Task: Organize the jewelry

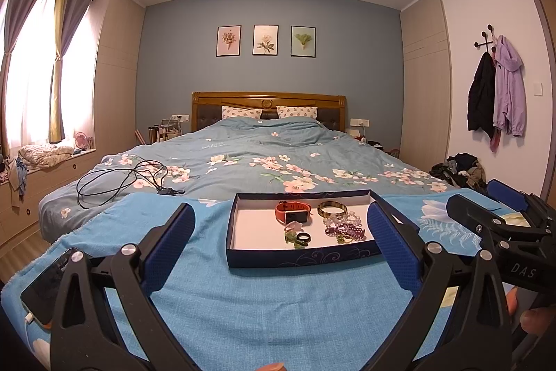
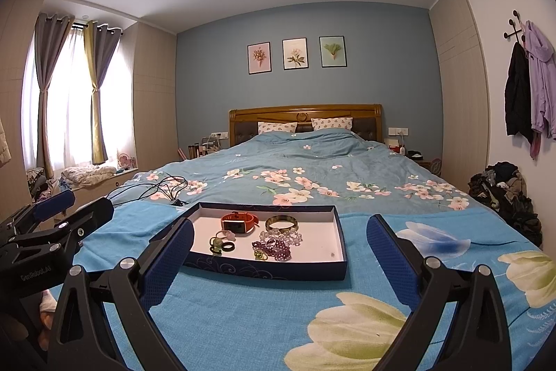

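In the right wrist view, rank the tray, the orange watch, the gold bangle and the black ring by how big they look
Largest to smallest:
1. tray
2. orange watch
3. gold bangle, close to the watch, so that order is unsure
4. black ring

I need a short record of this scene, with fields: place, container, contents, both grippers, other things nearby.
place: bed with a blue flowered cover
container: shallow dark blue tray, white inside, open, lying on the cover
contents: orange watch, gold bangle, clear bead bracelet, purple bead bracelet, black ring, all in the tray
left gripper: open, empty, before the tray
right gripper: open, empty, before the tray
nearby: black cable on the bed, phone at the left edge
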Demonstrator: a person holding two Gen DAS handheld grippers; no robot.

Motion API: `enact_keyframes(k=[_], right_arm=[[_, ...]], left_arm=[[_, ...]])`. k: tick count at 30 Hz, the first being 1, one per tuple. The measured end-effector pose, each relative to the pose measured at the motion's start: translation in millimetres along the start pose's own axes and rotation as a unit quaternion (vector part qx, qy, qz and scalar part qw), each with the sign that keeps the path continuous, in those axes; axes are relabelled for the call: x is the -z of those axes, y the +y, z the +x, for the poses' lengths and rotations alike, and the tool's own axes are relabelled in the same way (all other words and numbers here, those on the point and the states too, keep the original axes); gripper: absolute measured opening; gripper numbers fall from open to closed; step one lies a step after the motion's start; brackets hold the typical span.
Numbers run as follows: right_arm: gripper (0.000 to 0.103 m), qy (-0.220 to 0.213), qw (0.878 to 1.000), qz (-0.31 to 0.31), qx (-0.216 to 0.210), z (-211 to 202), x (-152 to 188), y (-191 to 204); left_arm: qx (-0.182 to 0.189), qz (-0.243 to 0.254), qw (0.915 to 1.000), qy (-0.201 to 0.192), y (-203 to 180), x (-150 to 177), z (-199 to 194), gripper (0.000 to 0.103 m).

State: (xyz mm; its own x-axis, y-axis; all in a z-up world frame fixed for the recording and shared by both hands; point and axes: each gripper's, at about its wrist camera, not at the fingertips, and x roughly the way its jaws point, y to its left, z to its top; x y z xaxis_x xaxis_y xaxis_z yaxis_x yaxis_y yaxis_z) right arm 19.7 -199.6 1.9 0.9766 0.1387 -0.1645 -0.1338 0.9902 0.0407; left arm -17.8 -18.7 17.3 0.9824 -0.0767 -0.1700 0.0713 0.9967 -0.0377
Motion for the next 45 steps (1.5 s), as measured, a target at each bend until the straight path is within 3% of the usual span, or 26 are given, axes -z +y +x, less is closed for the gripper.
enact_keyframes(k=[36, 42, 45], right_arm=[[0.096, 0.001, 1.0, 0.001, 0.0, 1, 5, 0], [0.096, 0.029, 0.999, -0.021, 0.008, 9, 9, -6], [0.096, 0.096, 0.995, -0.023, 0.029, 30, 12, -35]], left_arm=[[0.002, 0.006, 1.0, 0.002, -1, 4, 2, 0.098], [0.009, -0.003, 0.9993, 0.036, 2, 9, 14, 0.098], [0.004, -0.009, 0.9976, 0.069, 10, 13, 27, 0.098]])
